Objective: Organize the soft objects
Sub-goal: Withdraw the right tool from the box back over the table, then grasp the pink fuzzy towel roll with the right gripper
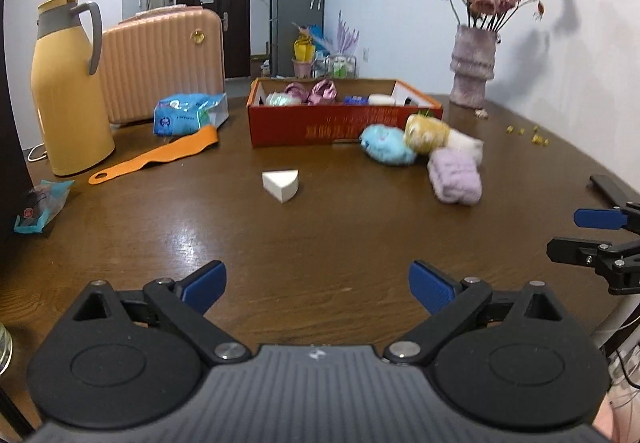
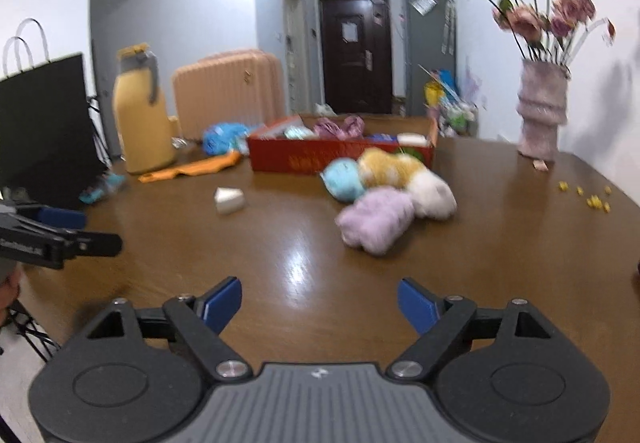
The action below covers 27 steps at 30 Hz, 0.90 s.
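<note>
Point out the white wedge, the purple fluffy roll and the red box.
white wedge point(image 1: 281, 185): left wrist view, on its front face.
purple fluffy roll point(image 2: 376, 221): right wrist view, middle of its body.
red box point(image 1: 320, 127): left wrist view, on its front wall.

bench: glossy brown wood | bundles: fluffy cloth | box: red cardboard | wedge: matt white | jug: smooth yellow plastic

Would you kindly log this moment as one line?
left gripper: open, empty | right gripper: open, empty | soft bundles: on table beside red box
</note>
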Motion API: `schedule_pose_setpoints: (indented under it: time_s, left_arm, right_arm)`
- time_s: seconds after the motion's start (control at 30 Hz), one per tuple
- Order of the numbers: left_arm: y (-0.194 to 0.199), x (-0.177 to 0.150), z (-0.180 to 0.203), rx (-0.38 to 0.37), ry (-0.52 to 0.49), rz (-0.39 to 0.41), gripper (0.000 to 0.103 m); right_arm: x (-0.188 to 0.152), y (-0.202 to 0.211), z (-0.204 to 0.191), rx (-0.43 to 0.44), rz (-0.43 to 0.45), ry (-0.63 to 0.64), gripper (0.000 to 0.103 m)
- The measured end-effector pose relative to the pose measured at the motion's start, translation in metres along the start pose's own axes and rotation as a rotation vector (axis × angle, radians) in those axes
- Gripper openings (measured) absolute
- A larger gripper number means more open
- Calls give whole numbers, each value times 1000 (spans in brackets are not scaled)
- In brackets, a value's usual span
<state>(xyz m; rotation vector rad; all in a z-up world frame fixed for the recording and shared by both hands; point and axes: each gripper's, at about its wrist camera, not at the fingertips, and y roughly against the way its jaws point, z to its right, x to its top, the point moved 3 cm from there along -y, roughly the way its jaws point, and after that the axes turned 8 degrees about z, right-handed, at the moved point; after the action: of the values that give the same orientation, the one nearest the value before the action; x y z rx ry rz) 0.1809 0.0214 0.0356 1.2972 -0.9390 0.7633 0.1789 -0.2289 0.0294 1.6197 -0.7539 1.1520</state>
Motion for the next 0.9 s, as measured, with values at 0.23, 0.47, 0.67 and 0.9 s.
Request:
schedule_pose_setpoints:
  time_s: [0.23, 0.47, 0.67, 0.9]
  left_arm:
    - [-20, -2, -1, -15, 11, -34, 100]
    - [-54, 3, 4, -38, 22, -74, 100]
    - [-84, 11, 12, -68, 21, -100, 100]
    - [-115, 23, 18, -87, 42, -115, 100]
  right_arm:
    - [-7, -16, 10, -15, -17, -44, 85]
    - [1, -52, 24, -84, -4, -64, 84]
    - [19, -102, 45, -64, -6, -180, 77]
    - [28, -152, 67, -65, -28, -302, 24]
